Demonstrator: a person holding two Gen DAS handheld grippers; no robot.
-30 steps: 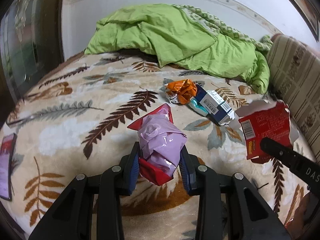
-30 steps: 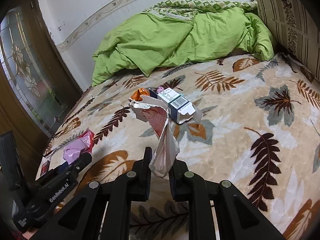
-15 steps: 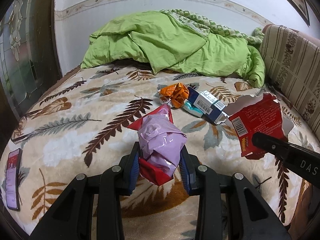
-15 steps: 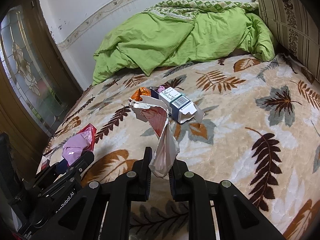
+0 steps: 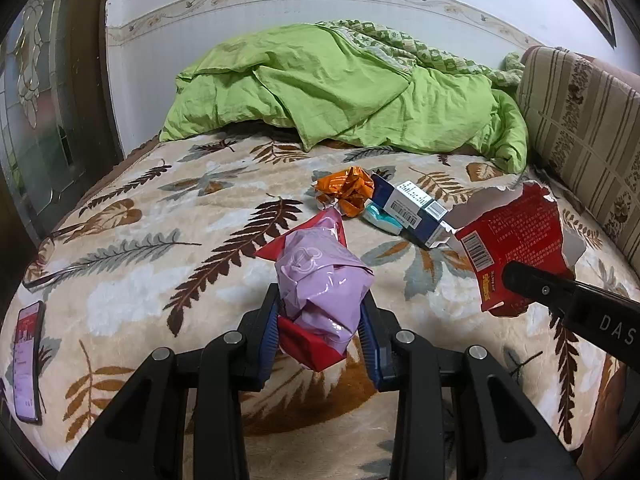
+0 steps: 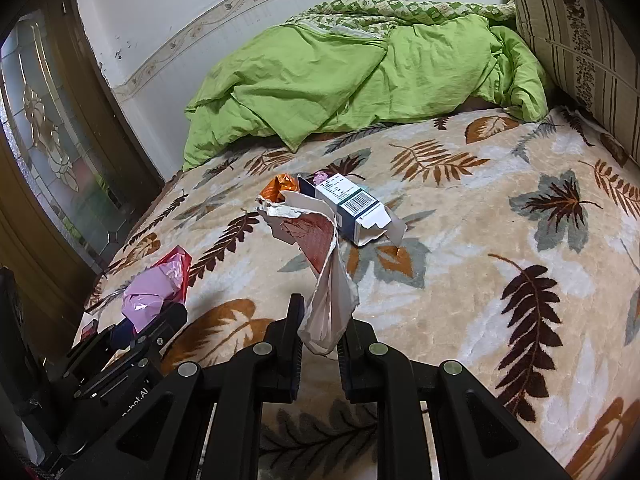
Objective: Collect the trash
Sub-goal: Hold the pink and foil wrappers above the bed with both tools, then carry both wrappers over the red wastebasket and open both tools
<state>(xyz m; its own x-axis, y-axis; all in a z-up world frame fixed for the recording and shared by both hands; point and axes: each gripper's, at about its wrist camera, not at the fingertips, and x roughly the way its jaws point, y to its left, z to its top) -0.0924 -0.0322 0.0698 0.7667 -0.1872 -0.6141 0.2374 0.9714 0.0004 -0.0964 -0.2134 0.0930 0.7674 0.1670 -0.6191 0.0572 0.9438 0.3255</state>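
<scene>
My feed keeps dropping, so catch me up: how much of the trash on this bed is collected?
Nothing looks binned; no bin is in view. In hand: the left gripper is shut on a crumpled pink and red plastic wrapper, and the right gripper is shut on a torn red snack bag. Left on the leaf-print blanket: a crumpled orange foil wrapper, an open blue and white carton and a small teal packet.

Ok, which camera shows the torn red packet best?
The left wrist view: the torn red packet faces it flat, with barcode and print visible. In the right wrist view the packet appears edge-on, mostly its white inside, pinched in the right claw.
</scene>
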